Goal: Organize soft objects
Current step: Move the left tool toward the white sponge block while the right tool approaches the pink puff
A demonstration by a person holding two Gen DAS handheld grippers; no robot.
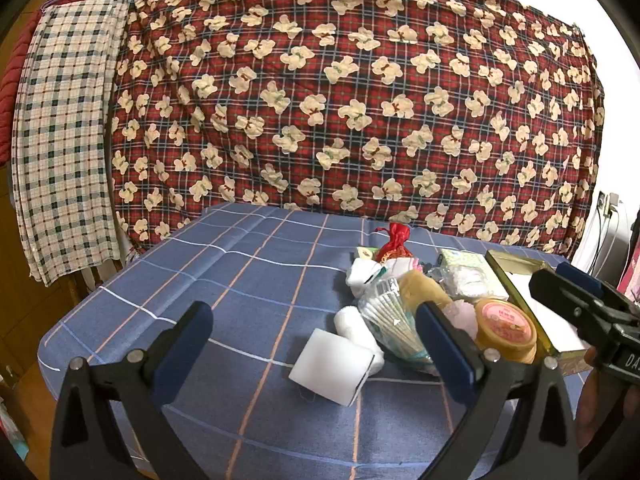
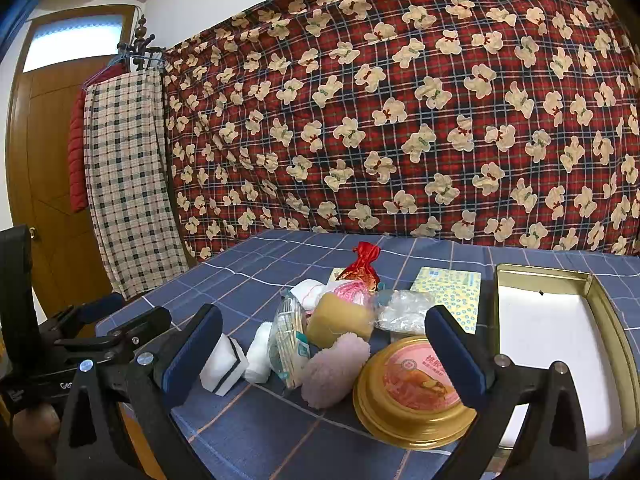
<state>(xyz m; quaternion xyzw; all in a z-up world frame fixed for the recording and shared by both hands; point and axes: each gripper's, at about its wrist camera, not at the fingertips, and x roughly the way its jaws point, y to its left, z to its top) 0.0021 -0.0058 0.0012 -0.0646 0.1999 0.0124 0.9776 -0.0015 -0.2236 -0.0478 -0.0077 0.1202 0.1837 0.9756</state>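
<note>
A pile of small items lies on the blue checked table [image 1: 248,280]: a white sponge block [image 1: 334,366], a white roll [image 1: 352,322], a bag of cotton swabs [image 1: 390,320], a tan sponge [image 2: 340,318], a pink fluffy pad [image 2: 334,364], a red pouch [image 2: 362,266] and a round gold tin [image 2: 412,392]. My left gripper [image 1: 316,344] is open and empty, just short of the white sponge block. My right gripper [image 2: 324,344] is open and empty, near the pink pad and the gold tin. An open gold box [image 2: 560,344] with a white lining sits at the right.
A red bear-print quilt [image 1: 340,100] hangs behind the table. A checked cloth [image 1: 64,140] hangs on a rack at the left, by a wooden door [image 2: 52,160]. A yellow patterned packet [image 2: 452,292] lies beside the box.
</note>
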